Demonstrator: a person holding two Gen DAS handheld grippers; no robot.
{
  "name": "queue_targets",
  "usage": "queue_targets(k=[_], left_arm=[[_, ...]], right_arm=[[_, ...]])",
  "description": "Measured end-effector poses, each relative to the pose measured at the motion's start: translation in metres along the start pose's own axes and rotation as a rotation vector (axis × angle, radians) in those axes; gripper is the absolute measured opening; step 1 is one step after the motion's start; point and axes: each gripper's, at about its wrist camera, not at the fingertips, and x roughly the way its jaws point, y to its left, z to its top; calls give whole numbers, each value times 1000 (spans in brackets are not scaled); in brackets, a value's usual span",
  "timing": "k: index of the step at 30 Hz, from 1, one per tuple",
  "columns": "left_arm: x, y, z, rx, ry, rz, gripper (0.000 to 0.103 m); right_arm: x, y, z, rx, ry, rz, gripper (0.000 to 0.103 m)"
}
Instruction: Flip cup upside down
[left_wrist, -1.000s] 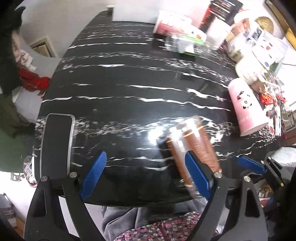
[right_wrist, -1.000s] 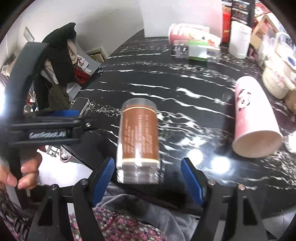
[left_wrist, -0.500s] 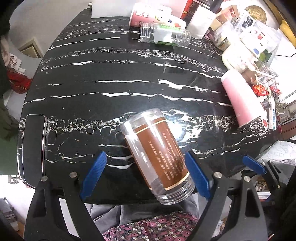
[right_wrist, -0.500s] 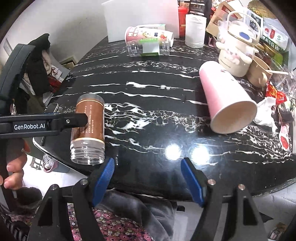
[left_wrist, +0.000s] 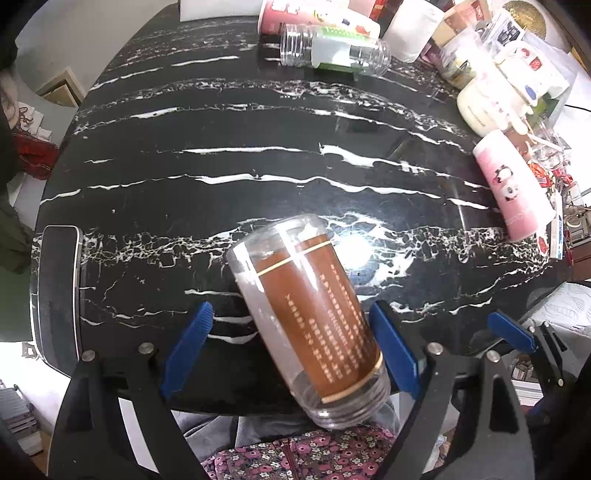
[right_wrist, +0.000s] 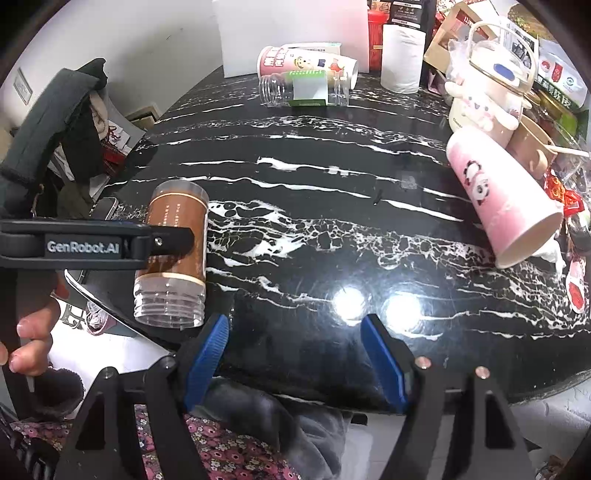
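Note:
A clear cup with a brown label (left_wrist: 310, 317) lies on its side at the near edge of the black marble table (left_wrist: 258, 166), threaded mouth toward me and overhanging the edge. My left gripper (left_wrist: 291, 347) is open, its blue fingers (left_wrist: 391, 350) on either side of the cup, the right one close to or touching it. In the right wrist view the cup (right_wrist: 173, 254) is at the left with the left gripper's arm across it. My right gripper (right_wrist: 295, 354) is open and empty, right of the cup.
A pink panda cup (right_wrist: 498, 199) lies on its side at the right. A clear bottle with a green label (right_wrist: 306, 90) and a printed cup (right_wrist: 306, 64) lie at the back. A phone (left_wrist: 59, 291) lies at the left edge. Clutter crowds the back right.
My right gripper has moved right, away from the cup it had straddled. The left gripper has closed in around the cup, which stays on its side.

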Motion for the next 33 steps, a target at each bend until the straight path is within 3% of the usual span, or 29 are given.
queue_targets(k=[16, 19, 24, 33], left_arm=[[30, -5, 15, 9, 61, -6, 85], [37, -5, 15, 13, 85, -16, 76], [34, -7, 14, 25, 52, -50, 64], [20, -8, 10, 63, -17, -73, 63]], right_arm=[[15, -10, 8, 26, 24, 18, 75], [17, -11, 9, 28, 27, 25, 75], [18, -11, 10, 27, 27, 32, 75], [21, -13, 12, 28, 30, 39, 75]])
